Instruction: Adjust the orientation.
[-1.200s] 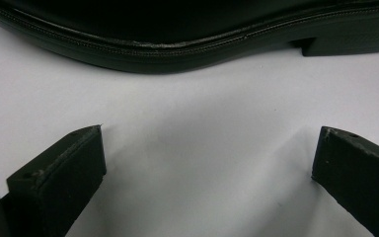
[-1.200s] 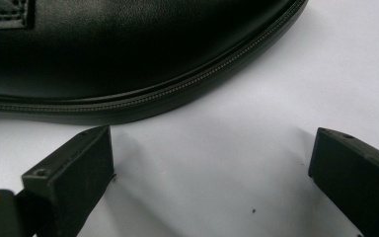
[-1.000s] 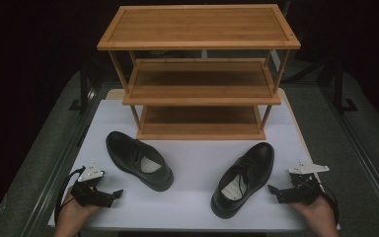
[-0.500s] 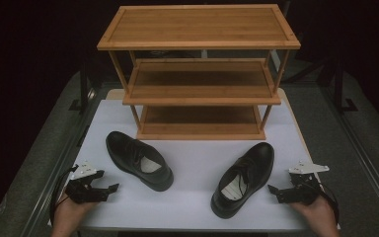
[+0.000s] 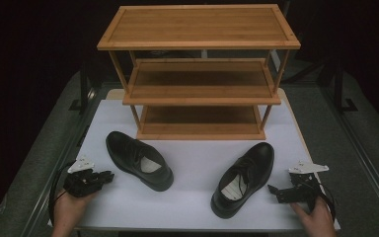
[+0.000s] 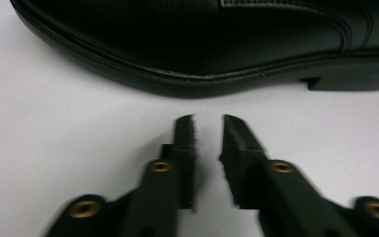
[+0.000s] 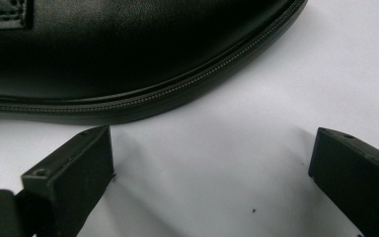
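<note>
Starting at the left edge of the white table (image 5: 187, 207), the left gripper (image 5: 103, 176) rests in the person's left hand (image 5: 69, 210). Its jaws are nearly closed, a narrow slit between the toothed faces, and hold nothing. They point at the side of the left dress shoe (image 5: 138, 160), just short of its welt.

That shoe is black smooth leather with a stitched welt, a stacked heel and a pale insole. Expect moderate weight and a polished, slippery upper. The sole and heel counter are stiff; the vamp and tongue yield under pressure. Judged best hold: the collar rim at the heel, one jaw inside and one outside.

Behind the shoes stands a three-tier bamboo shoe rack (image 5: 200, 74), flat slatted shelves on thin posts, all tiers bare.

The right dress shoe (image 5: 244, 177) matches the first, toe toward the rack, laces tied. The same heel-collar hold applies.

The right gripper (image 5: 275, 191), in the right hand (image 5: 312, 217), has jaws spread wide and empty, just beside the shoe's outer sole edge.
</note>
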Motion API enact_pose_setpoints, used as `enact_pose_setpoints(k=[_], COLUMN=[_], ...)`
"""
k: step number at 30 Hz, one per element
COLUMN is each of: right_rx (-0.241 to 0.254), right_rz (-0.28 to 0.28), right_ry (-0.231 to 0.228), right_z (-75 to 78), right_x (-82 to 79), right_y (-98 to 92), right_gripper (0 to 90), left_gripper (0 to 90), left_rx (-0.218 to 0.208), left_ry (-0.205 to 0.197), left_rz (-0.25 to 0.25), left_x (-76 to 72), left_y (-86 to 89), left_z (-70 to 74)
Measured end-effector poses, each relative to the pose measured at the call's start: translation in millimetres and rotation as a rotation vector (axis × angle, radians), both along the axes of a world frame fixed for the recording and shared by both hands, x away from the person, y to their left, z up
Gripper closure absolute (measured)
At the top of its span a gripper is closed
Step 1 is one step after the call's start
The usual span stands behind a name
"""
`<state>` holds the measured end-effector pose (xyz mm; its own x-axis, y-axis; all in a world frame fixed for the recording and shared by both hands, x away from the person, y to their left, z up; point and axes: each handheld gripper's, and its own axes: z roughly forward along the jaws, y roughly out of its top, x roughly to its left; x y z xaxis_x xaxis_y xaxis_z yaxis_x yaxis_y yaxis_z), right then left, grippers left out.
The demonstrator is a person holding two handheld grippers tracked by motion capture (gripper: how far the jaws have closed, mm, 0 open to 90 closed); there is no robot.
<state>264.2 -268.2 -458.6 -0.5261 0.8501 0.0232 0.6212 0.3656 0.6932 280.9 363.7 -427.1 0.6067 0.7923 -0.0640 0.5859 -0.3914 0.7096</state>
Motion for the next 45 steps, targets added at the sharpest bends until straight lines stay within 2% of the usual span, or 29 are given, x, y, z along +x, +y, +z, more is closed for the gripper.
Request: enact_pose_setpoints(k=[3,7,13,19,24,28,30,32,35,41,45], right_rx=[0.002,0.002,0.001,0.001,0.002,0.003,0.003,0.002,0.003,0.004,0.005], right_rz=[0.001,0.001,0.003,0.003,0.002,0.002,0.002,0.002,0.002,0.002,0.002], right_ry=[0.003,0.002,0.001,0.003,-0.003,-0.002,-0.002,-0.003,-0.002,-0.003,-0.003], right_z=[0.1,-0.1,-0.1,-0.1,-0.4,-0.4,-0.4,-0.4,-0.4,-0.4,-0.5], right_x=[0.4,0.3,0.5,0.8,0.3,0.3,0.3,0.3,0.4,0.4,0.3], right_y=[-0.4,-0.5,-0.3,-0.4,-0.4,-0.4,-0.4,-0.5,-0.5,-0.8,-0.8], right_gripper=[2.7,2.7,2.7,2.7,2.7,2.7,2.7,2.7,2.8,2.9,2.9], left_gripper=[89.7,89.8,89.8,89.8,89.8,89.8,89.8,89.8,89.9,89.9,89.9], left_rx=[-0.017,0.002,-0.006,-0.010,0.009,0.031,0.019,0.041,0.037,0.060,0.051], left_ry=[0.015,0.001,-0.018,-0.051,-0.069,-0.075,-0.074,-0.071,-0.082,-0.062,-0.057], left_rz=[0.009,0.036,0.066,0.094,0.118,0.130,0.140,0.144,0.150,0.161,0.161], left_x=[6.1,12.6,23.9,43.4,63.2,78.0,85.0,92.5,103.0,126.2,137.0], left_y=[1.5,5.0,16.2,24.7,27.2,29.4,32.7,34.6,38.0,40.3,39.3], left_z=[4.4,10.6,15.7,24.3,27.8,28.0,26.7,25.7,24.8,19.9,16.2])
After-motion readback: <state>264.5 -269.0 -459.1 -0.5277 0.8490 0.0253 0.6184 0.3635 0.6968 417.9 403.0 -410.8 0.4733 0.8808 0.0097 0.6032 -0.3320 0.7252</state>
